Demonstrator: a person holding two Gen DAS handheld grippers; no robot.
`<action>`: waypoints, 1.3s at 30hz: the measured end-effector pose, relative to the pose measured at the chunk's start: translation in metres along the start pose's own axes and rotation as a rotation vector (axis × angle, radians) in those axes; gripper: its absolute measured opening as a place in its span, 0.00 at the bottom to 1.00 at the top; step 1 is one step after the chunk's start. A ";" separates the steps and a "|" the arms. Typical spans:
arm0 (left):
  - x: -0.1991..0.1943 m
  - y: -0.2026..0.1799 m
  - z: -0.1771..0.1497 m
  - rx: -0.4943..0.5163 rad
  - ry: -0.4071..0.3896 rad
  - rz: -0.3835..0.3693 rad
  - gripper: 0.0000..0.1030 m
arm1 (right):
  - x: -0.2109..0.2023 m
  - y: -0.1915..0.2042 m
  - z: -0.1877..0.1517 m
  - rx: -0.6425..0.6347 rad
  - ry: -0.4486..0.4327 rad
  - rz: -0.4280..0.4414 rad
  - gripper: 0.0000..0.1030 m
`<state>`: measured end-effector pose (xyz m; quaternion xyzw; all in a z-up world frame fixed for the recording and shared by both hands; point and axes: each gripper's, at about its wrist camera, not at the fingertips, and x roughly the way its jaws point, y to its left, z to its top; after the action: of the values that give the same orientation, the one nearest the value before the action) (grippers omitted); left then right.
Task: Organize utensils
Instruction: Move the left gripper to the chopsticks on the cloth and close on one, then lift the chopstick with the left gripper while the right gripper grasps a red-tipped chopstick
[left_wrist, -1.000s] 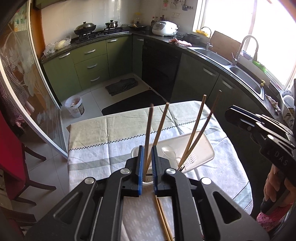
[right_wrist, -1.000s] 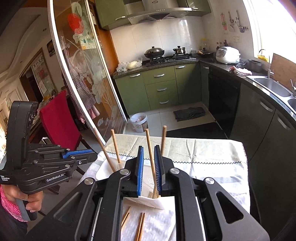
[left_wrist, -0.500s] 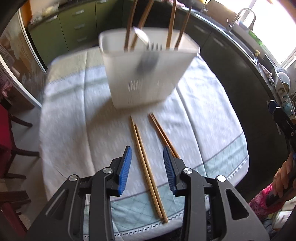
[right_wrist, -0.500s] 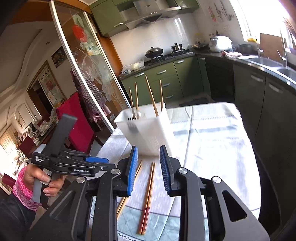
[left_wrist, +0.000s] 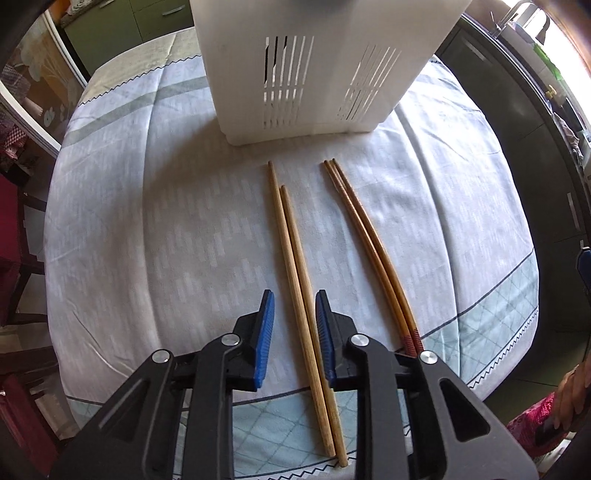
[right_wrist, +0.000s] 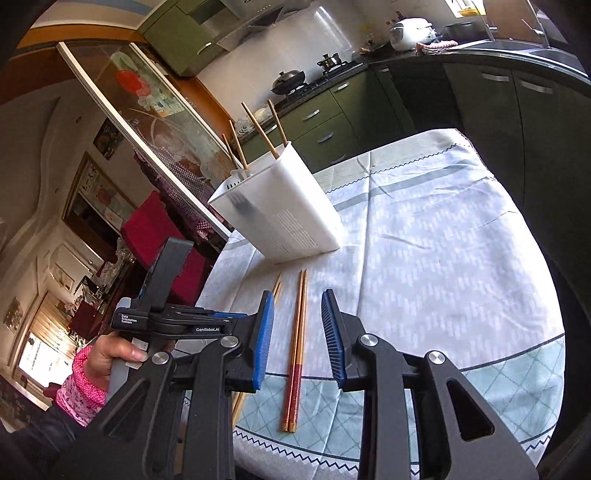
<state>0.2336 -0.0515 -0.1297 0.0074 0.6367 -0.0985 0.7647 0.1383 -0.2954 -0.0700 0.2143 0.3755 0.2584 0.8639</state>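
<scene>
Left gripper (left_wrist: 293, 332), jaws narrowly parted, straddles the pale chopsticks (left_wrist: 295, 254); right gripper (right_wrist: 297, 332), wider, straddles the red-tipped chopsticks (right_wrist: 298, 325); caddy (left_wrist: 314, 66) at twelve o'clock. Closing off-centre may catch one stick only.

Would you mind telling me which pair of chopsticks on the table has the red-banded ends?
The darker pair, lying between the right claw fingers; the paler pair under the left claw is plain wood throughout.
</scene>
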 end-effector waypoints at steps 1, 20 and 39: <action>0.001 0.000 0.001 0.002 0.004 0.005 0.21 | 0.000 -0.001 0.000 0.003 0.000 0.002 0.28; 0.027 -0.013 -0.007 0.020 0.037 0.091 0.14 | 0.050 0.006 -0.003 -0.030 0.130 -0.021 0.32; 0.025 0.016 -0.017 0.050 0.001 0.077 0.08 | 0.175 0.045 -0.010 -0.367 0.353 -0.355 0.32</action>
<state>0.2239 -0.0374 -0.1595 0.0511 0.6339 -0.0846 0.7671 0.2198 -0.1529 -0.1454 -0.0626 0.4983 0.2002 0.8412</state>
